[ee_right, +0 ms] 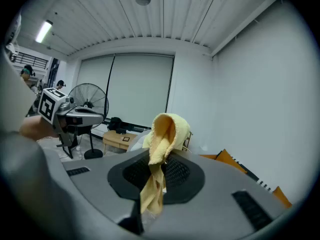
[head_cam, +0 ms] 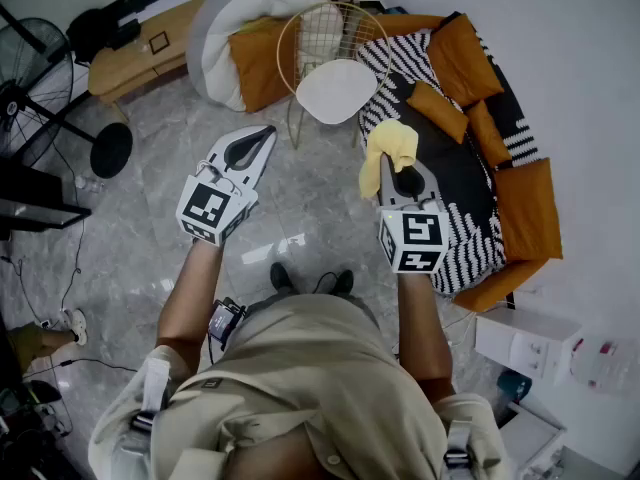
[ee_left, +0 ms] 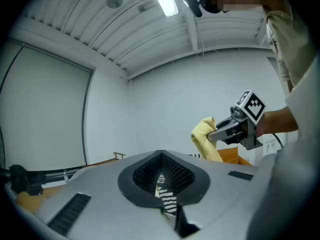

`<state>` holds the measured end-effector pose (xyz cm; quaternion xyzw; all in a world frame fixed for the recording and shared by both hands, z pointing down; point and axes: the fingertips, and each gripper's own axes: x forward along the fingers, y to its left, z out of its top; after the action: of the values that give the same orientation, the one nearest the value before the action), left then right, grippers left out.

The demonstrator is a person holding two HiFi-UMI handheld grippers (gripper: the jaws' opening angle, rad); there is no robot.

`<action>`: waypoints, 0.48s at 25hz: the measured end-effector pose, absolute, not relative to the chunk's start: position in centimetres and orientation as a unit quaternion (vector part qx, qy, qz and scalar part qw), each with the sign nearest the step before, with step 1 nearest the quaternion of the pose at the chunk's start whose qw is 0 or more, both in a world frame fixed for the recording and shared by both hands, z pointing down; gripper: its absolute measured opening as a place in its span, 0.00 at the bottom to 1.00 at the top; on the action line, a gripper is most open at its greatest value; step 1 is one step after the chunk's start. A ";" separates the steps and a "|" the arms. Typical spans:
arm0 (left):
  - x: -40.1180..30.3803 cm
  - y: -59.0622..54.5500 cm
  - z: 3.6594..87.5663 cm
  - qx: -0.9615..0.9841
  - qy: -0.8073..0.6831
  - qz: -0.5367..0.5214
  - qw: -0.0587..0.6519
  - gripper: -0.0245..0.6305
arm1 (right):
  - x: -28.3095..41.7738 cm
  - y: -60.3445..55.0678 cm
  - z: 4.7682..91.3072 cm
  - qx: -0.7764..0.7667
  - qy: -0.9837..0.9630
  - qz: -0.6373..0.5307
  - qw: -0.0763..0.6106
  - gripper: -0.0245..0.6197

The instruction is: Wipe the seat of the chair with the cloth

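- The yellow cloth (head_cam: 386, 151) was pinched in the shut jaws of the right gripper (head_cam: 392, 168), its long axis running along them toward the chair (head_cam: 335, 90), short of its white seat.
- The left gripper (head_cam: 264, 136) hung empty, jaws together, over the floor (head_cam: 300, 208).
- A striped sofa (head_cam: 470, 228) stood just beside the chair.

Grey marble floor (head_cam: 310, 203), orange-cushioned sofa (head_cam: 525, 208), standing fan (head_cam: 25, 73).
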<state>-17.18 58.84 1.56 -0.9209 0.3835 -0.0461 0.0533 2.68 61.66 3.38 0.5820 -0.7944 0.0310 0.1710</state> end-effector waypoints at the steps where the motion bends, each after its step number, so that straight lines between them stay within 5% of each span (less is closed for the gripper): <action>1: -17.3 58.9 1.6 -0.921 0.383 -0.046 0.053 0.06 | 2.6 61.7 3.4 0.582 -0.794 0.031 0.171 0.12; 12: -19.5 58.8 2.1 -0.922 0.379 -0.047 0.055 0.06 | 0.6 61.8 4.0 0.591 -0.787 0.034 0.174 0.13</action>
<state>-19.49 58.85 2.13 -0.9225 0.3792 -0.0470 0.0551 0.56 61.79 3.99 0.5908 -0.7872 0.0338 0.1735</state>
